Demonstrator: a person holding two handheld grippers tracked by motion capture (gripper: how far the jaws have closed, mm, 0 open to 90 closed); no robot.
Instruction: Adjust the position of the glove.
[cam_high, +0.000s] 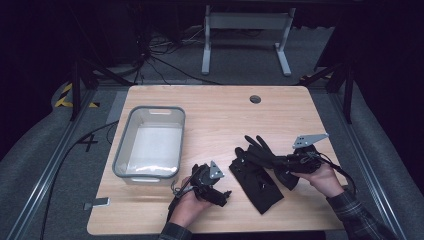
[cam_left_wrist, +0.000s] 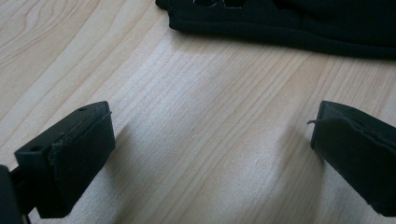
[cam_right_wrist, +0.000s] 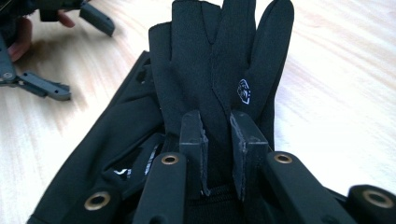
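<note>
**Right gripper holds one black glove, its mate lies flat beside your left gripper**

Your right gripper (cam_right_wrist: 217, 123) is pinching the black fabric glove with the small white logo (cam_right_wrist: 224, 60) near its cuff end; in the right gripper view the two pads sit close together with the cloth nipped between them, and the glove's fingers run straight ahead, away from the jaws. From above, that glove (cam_high: 260, 150) stretches from your right hand toward the upper left, fingers splayed over the light wooden table (cam_high: 220, 110), so its long axis points diagonally toward the table's middle.

The second black glove (cam_high: 255, 182) lies flat on the wood, just below and touching the held one, its length running down toward your edge of the table. It sits between your two hands, a little nearer your left.

Your left gripper (cam_high: 220, 196) rests low near the front edge with its jaws spread wide and nothing between them. In the left gripper view bare wood fills the gap and the hem of the flat glove (cam_left_wrist: 280, 28) lies straight ahead, apart from the pads.

The grey plastic tub with a pale inside (cam_high: 122, 145) stands to the left, well apart from both gloves and closer to your left hand. If the gloves belong in it, the held one must cross over the flat one and past your left gripper to get there
</note>
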